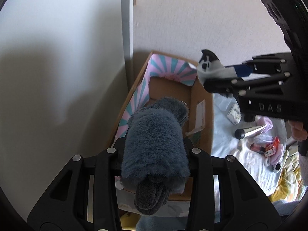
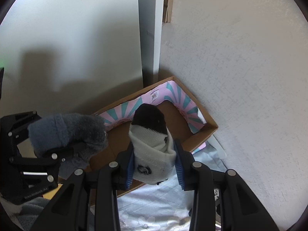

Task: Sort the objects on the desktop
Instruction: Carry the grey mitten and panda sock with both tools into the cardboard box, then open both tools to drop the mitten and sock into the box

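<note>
Left gripper (image 1: pixel 154 154): jaws clenched on a fluffy blue-grey sock (image 1: pixel 154 146), which bulges toward the camera and hangs over the cardboard box (image 1: pixel 204 115).
Right gripper (image 2: pixel 154 165): blue pads (image 2: pixel 130 165) clamped on a white sock with a black toe (image 2: pixel 152 144), held above the box's near corner.
Box edges: brown rim, with pink-and-teal striped lining (image 2: pixel 184 98) on the far walls; the box sits tight in the corner, touching the white wall (image 2: pixel 240 77) and close beside a pale upright panel (image 2: pixel 150 28).
Open room: bare cardboard floor shows between the two socks.
Around: small cartons (image 1: pixel 271 146), a dark tube (image 1: pixel 240 133) and other small items lie on a pale floral cloth (image 1: pixel 231 150) to the right of the box.
Hard to make out: the fluffy sock hides most of the box floor in the left wrist view; the cloth items are small and blurred.
</note>
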A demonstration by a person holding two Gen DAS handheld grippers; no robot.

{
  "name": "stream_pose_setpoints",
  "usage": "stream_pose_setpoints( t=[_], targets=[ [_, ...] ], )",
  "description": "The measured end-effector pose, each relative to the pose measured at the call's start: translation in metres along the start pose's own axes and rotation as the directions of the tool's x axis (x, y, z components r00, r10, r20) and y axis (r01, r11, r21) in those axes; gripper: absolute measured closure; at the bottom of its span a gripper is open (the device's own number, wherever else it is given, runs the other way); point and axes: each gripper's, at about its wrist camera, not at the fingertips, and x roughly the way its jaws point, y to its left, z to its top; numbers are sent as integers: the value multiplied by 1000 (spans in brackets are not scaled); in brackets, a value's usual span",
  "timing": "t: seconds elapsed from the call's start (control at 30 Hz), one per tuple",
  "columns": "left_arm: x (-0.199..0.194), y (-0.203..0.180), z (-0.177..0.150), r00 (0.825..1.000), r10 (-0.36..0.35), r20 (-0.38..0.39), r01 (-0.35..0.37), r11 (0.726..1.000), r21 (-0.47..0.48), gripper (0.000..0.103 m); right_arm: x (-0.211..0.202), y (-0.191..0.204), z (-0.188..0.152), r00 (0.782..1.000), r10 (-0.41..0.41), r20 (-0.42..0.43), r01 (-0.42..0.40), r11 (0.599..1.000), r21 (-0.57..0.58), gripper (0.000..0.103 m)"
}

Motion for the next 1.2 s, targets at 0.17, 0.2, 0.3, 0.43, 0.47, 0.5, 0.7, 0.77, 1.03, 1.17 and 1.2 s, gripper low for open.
stream_pose_setpoints(
  t=[0.17, 0.2, 0.3, 0.43, 0.47, 0.5, 0.7, 0.77, 1.03, 1.17, 1.2],
  targets=[
    [17, 1, -7, 999, -4, -46, 3, 1000, -7, 69, 24, -4, 2, 998, 13, -55, -12, 1000, 13, 70],
    [21, 1, -8, 998, -8, -57, 7, 1000, -12, 69, 28, -4, 1, 998, 16, -65, -15, 1000, 15, 70],
    [32, 1, -9, 996, -12, -90, 10, 1000, -18, 69, 41, -5, 1, 994, 27, -103, -25, 1000, 18, 70],
    [39, 1, -12, 992, -14, -127, 12, 1000, -17, 69, 54, -3, 2, 991, 34, -133, -34, 999, 4, 70],
    [40, 0, -13, 990, -8, -138, 5, 1000, -18, 69, 57, -2, 3, 989, 40, -141, -40, 999, 3, 69],
    [43, 1, -14, 989, -1, -150, -2, 1000, -20, 69, 60, -2, 3, 988, 43, -147, -43, 999, 3, 69],
    [55, 1, -14, 984, 1, -178, -6, 1000, -24, 69, 77, 3, 1, 982, 53, -180, -54, 999, 1, 69],
    [55, 0, -14, 984, 1, -179, -6, 1000, -24, 69, 79, 3, 1, 981, 57, -185, -58, 998, 4, 69],
    [55, 0, -12, 983, -11, -182, 6, 1000, -28, 68, 80, 3, 1, 978, 67, -197, -65, 998, 16, 69],
    [40, -8, -9, 991, -10, -131, 10, 1000, -1, 1, 88, 4, 3, 973, 51, -224, -53, 999, -1, 54],
    [37, -9, -8, 994, 16, -111, -14, 1000, 15, 0, 89, 4, 3, 973, 35, -229, -38, 999, -9, 49]
  ],
)
